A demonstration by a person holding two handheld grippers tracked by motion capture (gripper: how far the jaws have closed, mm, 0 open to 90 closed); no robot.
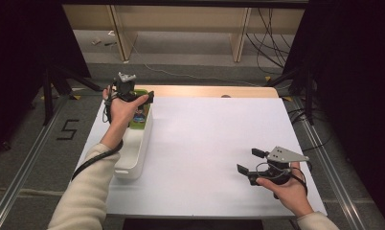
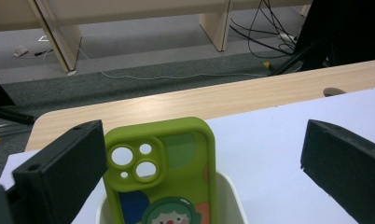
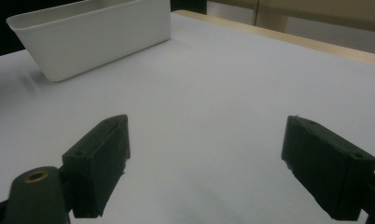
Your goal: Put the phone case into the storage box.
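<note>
Jaws apart on both, the left gripper (image 1: 133,93) hovers over the green phone case (image 2: 164,177) standing upright in the white bin (image 1: 133,158), seemingly just released, while the right gripper (image 1: 252,162) idles above the tabletop (image 1: 205,134).

Phone case (image 2: 164,175) standing in the far end of the bin (image 1: 133,153), right between the left gripper (image 1: 135,98) jaws. Bin at the table's (image 1: 209,143) left edge, well off from the right gripper (image 1: 250,163), near the front right corner.
</note>
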